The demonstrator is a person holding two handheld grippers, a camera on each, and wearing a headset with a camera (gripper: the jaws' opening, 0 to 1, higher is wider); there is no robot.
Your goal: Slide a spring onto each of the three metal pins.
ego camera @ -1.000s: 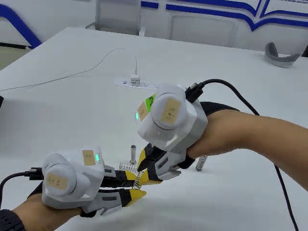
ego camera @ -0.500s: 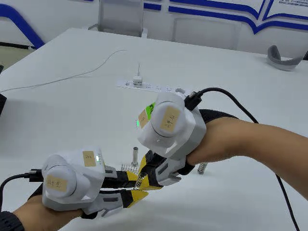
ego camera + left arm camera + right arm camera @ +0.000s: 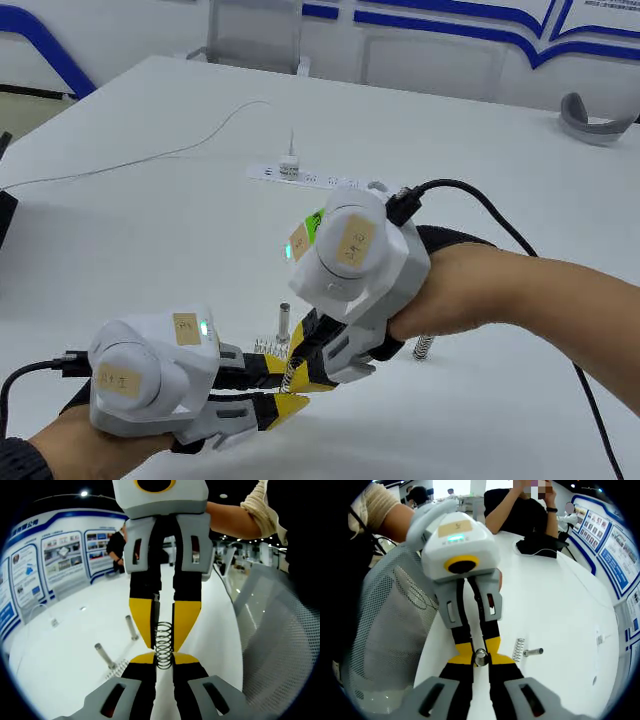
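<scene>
A small steel spring (image 3: 290, 373) hangs in the air between two sets of yellow jaw tips that meet head on. My left gripper (image 3: 282, 385) comes from the lower left and is shut on the spring's (image 3: 163, 637) near end. Opposite it, my right gripper (image 3: 303, 368) reaches down from the right and is shut on the spring's other end (image 3: 481, 656). One metal pin (image 3: 284, 320) stands upright on the white table just behind the tips. Two pins (image 3: 131, 627) (image 3: 104, 655) stand to the left in the left gripper view. A loose spring (image 3: 424, 347) lies under the right wrist.
Another spring (image 3: 265, 347) lies by the upright pin. A power strip (image 3: 300, 177) with a plug and a white cable (image 3: 150, 155) sits mid-table. A grey curved band (image 3: 590, 118) lies far right. People (image 3: 530, 510) sit across the table; a mesh chair (image 3: 280, 630) is close by.
The whole picture has shifted slightly with the head. Both grippers stay tip to tip with the spring held between them.
</scene>
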